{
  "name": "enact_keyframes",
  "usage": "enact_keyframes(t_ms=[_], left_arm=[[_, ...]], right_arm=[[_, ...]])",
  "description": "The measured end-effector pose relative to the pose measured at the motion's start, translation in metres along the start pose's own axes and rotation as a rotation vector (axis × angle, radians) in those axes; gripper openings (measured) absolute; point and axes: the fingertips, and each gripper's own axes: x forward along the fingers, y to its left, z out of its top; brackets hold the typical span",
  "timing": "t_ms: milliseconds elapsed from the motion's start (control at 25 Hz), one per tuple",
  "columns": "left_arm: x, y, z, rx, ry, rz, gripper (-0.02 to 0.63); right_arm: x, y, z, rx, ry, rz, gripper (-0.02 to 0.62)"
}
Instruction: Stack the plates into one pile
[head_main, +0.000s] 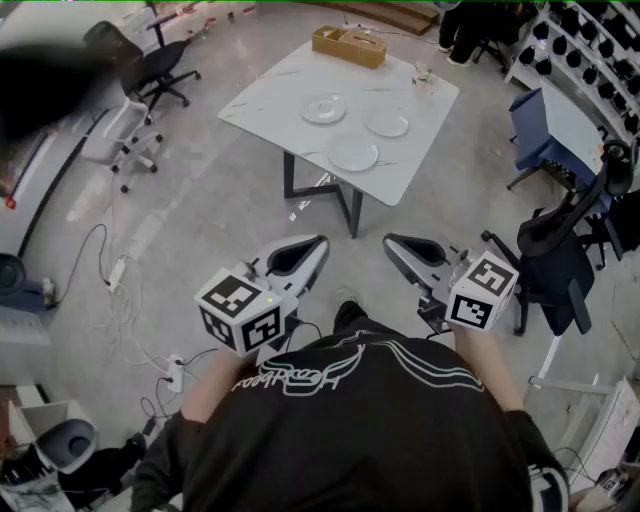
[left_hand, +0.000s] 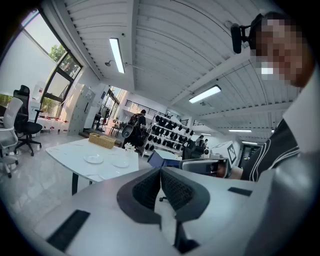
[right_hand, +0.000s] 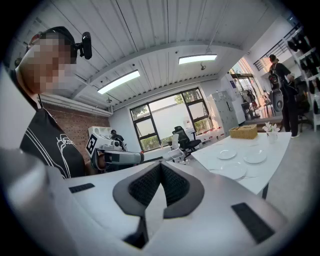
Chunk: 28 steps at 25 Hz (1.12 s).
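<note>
You stand well back from a white table (head_main: 268, 95) and look steeply down over your own chest. Three pale round plates lie flat and face up on it, each apart from the others and none stacked. Being round, they have no long axis. Together they mark out a triangle: the left plate (head_main: 323, 108) and the right plate (head_main: 386, 122) sit side by side further from you, and the near plate (head_main: 353, 154) lies closest to you, near the table's edge. A woven basket (head_main: 349, 45) stands beyond them at the table's far edge, its long side running along that edge.

You hold both grippers close to your body, nearly level, pointing towards the table and well apart from it. The left gripper (head_main: 305, 250) has its jaws pressed together with nothing between them, as its own view shows (left_hand: 160, 170). The right gripper (head_main: 402, 246) is the same, jaws closed and empty (right_hand: 161, 165).

Each marker cube (head_main: 240, 308) bears black-and-white square patterns, not words. Your black shirt (head_main: 350, 420) carries white script lettering, seen upside down, which cannot be read. No print shows on the plates.
</note>
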Motion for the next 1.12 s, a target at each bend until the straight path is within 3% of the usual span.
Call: enact_keyframes(t_ms=[480, 600, 800, 1120], left_arm=[[0.014, 0.007, 0.004, 0.023, 0.01, 0.013, 0.026], [0.023, 0.024, 0.009, 0.003, 0.009, 0.026, 0.028], [0.058, 0.058, 0.018, -0.021, 0.021, 0.031, 0.028], [0.128, 0.137, 0.034, -0.074, 0.092, 0.046, 0.028]], right_arm=[[-0.01, -0.022, 0.013, -0.028, -0.091, -0.037, 0.039], [-0.006, -0.04, 0.016, -0.02, -0.079, -0.045, 0.117], [0.01, -0.08, 0.018, -0.006, -0.039, -0.04, 0.184], [0.071, -0.182, 0.041, 0.029, 0.024, -0.048, 0.265]])
